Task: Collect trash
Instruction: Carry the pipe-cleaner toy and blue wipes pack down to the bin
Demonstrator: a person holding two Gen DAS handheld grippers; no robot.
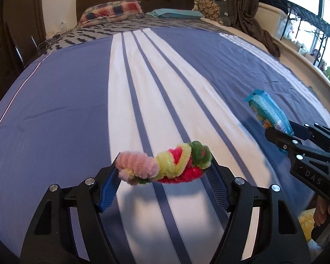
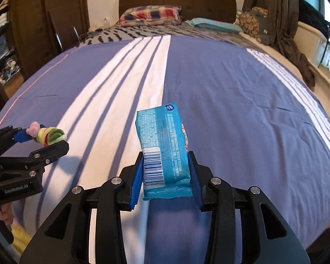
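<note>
A twisted bundle of fuzzy pipe cleaners (image 1: 165, 165), pink, yellow, red and green, hangs above the bed with my left gripper (image 1: 164, 171) shut on its two ends. From the right wrist view the same bundle (image 2: 48, 135) shows at the far left in the left gripper (image 2: 44, 139). A blue snack wrapper (image 2: 164, 151) with a barcode stands up between the blue pads of my right gripper (image 2: 166, 173), which is shut on it. In the left wrist view the wrapper (image 1: 268, 114) and right gripper (image 1: 283, 134) are at the right edge.
Below both grippers lies a bed with a blue and white striped cover (image 1: 77, 110). Pillows (image 2: 149, 15) and a dark headboard (image 2: 176, 0) are at the far end. A window ledge (image 1: 308, 70) runs along the right; a wardrobe (image 2: 22, 33) stands at the left. Something yellow (image 1: 305, 222) lies below the hand.
</note>
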